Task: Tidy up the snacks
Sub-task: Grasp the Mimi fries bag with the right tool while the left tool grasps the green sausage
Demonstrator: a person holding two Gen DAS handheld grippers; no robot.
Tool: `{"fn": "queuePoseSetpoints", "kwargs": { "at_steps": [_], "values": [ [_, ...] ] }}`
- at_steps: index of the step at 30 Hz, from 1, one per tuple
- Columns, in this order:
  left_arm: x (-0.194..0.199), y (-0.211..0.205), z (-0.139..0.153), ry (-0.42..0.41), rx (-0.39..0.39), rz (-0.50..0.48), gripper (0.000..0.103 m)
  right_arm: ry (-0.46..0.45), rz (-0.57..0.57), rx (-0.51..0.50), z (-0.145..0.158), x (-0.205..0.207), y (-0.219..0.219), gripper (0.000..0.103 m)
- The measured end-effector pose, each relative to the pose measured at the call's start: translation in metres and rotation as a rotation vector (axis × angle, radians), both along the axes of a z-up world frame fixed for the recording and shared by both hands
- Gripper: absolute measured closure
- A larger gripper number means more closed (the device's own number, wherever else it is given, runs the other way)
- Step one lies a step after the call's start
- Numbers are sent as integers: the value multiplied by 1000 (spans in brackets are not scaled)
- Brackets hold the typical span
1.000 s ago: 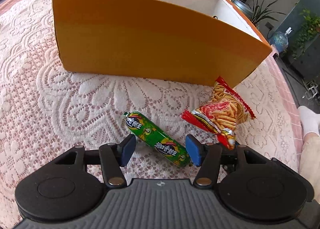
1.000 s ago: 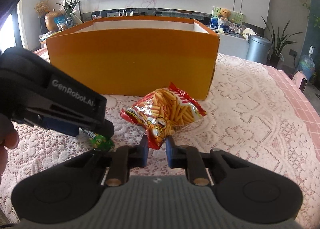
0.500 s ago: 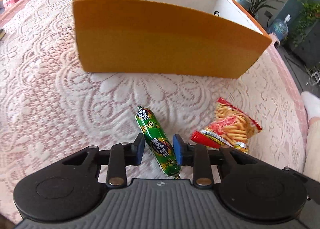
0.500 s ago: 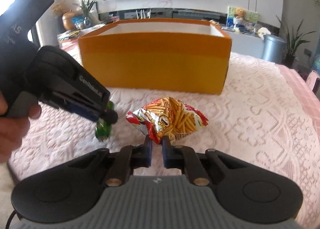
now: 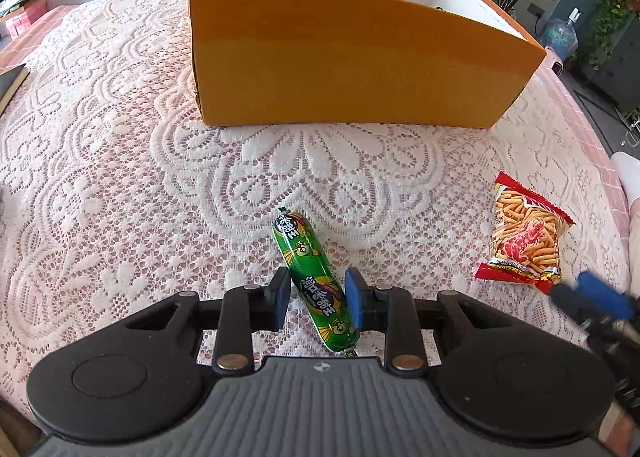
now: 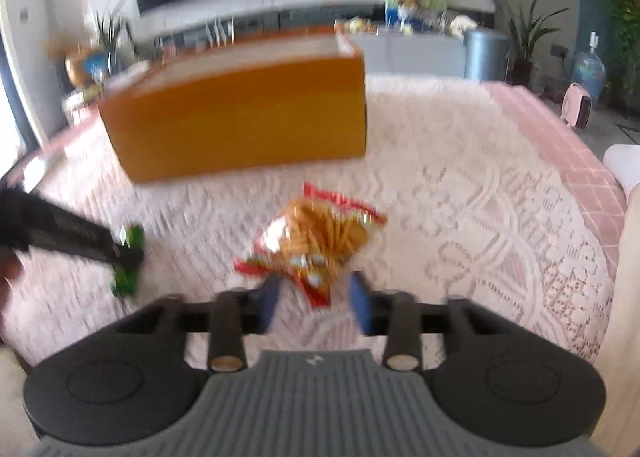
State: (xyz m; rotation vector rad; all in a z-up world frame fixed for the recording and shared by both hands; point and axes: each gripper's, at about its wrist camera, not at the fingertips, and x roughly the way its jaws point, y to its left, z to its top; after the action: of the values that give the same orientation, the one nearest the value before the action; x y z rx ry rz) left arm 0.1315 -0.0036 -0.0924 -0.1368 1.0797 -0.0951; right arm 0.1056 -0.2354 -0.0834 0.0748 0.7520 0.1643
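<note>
Snacks lie on a lace-covered bench (image 5: pixel 120 129) in front of a large orange cardboard box (image 5: pixel 344 69), open at the top and standing well beyond them. The bigger snack, a red bag of shrimp sticks (image 5: pixel 524 241), rests flat on the lace to the right, apart from the box. The smaller one, a green sausage stick (image 5: pixel 312 277), lies nearer the middle, its far end pointing toward the box.

My left gripper (image 5: pixel 316 299) is clamped on the sausage, both blue fingers (image 5: pixel 356 303) pressing its lower half, angled steeply downward over the lace. My right gripper (image 6: pixel 314 299) has just been letting go: its jaws have been opening, and the corner of the bag sits between the fingers with neither one touching it. That view is blurred, so finer detail is lost.

To do this step well, I judge I should lift the sausage clear of the lace before carrying it, keep it level so it cannot slip lengthwise, and release only once it is past the box's front wall.
</note>
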Motion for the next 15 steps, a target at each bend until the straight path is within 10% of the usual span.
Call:
{"fn": "queuePoseSetpoints", "kwargs": {
  "at_steps": [15],
  "values": [
    [-1, 1, -7, -15, 15, -9, 62, 27, -141, 215, -22, 47, -13, 49]
  ]
}}
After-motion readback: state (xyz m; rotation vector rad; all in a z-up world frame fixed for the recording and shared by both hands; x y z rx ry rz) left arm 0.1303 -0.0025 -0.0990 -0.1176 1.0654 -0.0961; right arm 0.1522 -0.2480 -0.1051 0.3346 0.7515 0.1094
